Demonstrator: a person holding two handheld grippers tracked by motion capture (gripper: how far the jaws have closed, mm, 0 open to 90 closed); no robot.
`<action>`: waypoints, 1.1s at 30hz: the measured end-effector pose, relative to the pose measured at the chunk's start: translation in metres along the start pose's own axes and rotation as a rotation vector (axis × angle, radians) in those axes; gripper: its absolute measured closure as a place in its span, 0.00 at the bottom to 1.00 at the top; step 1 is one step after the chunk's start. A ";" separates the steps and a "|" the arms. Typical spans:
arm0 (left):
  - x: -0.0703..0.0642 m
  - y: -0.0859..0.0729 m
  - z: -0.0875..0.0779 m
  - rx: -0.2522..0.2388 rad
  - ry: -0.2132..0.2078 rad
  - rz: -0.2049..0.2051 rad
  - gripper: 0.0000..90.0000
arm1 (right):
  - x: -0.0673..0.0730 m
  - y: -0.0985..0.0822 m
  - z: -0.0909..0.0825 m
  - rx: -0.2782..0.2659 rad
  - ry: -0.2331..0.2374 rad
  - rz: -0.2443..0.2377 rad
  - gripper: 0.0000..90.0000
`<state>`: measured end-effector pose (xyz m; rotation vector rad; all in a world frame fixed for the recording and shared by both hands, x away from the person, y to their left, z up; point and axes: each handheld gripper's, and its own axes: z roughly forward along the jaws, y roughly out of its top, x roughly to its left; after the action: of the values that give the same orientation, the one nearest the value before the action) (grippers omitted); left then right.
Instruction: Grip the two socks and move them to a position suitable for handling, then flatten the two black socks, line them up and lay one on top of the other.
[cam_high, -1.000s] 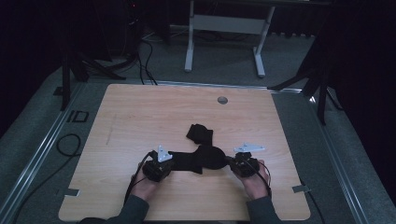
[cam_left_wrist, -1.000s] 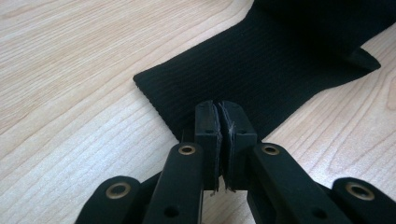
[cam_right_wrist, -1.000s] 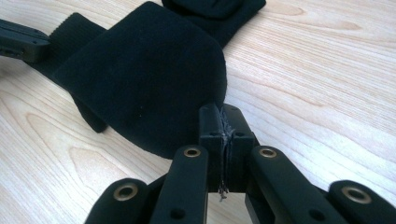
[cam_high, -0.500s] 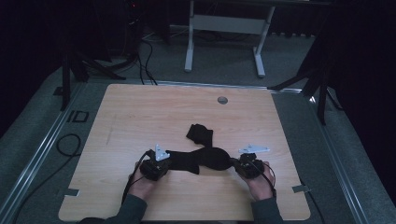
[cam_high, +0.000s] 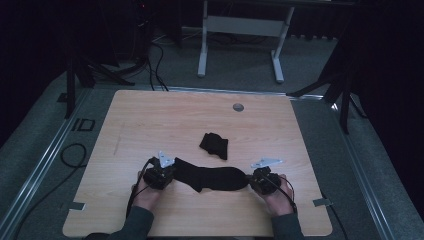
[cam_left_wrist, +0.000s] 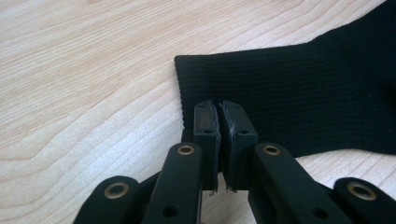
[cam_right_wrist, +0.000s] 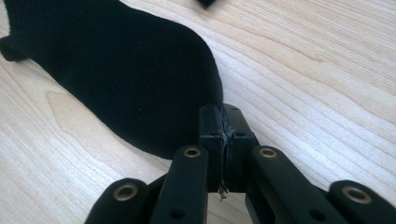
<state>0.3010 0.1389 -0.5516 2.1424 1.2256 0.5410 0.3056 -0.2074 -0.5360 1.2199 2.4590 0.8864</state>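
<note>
A black sock lies stretched flat across the near part of the wooden table. My left gripper is at its ribbed cuff; the jaws are pressed together over the cuff's edge. My right gripper is at the toe end, with its jaws closed at the toe's rim. A person's hands hold both grippers from the near edge. A second black sock, bunched up, lies just beyond the first.
A small round grey grommet sits in the table's far side. Tape marks show at the near corners. Beyond the table stand a white frame's legs and cables on dark carpet.
The left hand has shifted slightly to the left, so the sock lies a little more drawn out. The right hand has stayed put.
</note>
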 end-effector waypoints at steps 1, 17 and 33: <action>0.000 0.000 0.000 0.000 0.000 0.000 0.92 | 0.000 0.000 0.000 0.000 0.000 0.000 0.96; -0.002 0.002 -0.003 -0.064 -0.085 -0.012 0.75 | 0.004 0.021 0.000 -0.097 0.042 0.016 0.69; -0.002 0.000 -0.004 -0.061 -0.096 -0.017 0.74 | 0.008 0.051 0.011 -0.098 0.041 -0.017 0.69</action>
<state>0.2981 0.1384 -0.5489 2.0803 1.1587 0.4570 0.3388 -0.1730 -0.5128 1.1565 2.4219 1.0242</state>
